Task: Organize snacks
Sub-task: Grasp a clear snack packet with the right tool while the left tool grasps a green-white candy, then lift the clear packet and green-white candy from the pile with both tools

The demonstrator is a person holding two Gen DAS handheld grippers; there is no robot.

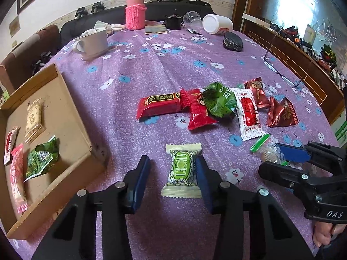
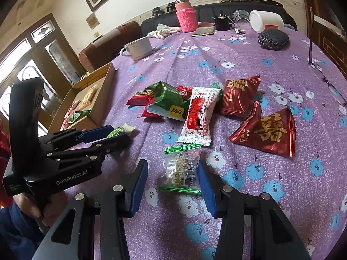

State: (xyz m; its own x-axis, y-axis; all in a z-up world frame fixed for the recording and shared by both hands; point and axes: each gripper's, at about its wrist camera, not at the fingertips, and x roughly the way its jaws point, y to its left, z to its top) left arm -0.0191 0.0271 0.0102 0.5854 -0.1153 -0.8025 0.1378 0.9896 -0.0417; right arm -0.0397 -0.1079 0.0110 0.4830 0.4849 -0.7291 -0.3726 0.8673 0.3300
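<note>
My left gripper (image 1: 172,162) is open, its jaws on either side of a cream-and-green wrapped candy (image 1: 181,170) lying on the purple floral tablecloth; the right pad touches the wrapper. My right gripper (image 2: 172,169) is open around a clear packet with green sealed ends (image 2: 182,169). A cardboard box (image 1: 71,117) at the left holds several snacks. A pile of red, green and white snack packets (image 1: 216,106) lies mid-table, also in the right wrist view (image 2: 199,110). Each gripper shows in the other's view: the left (image 2: 118,133), the right (image 1: 275,153).
A white mug (image 1: 93,42), a pink knit-sleeved flask (image 1: 135,10), a tipped white jar (image 1: 218,23), a dark glasses case (image 1: 233,41) and spectacles (image 1: 279,73) sit at the table's far side. A wooden cabinet (image 1: 303,65) stands on the right.
</note>
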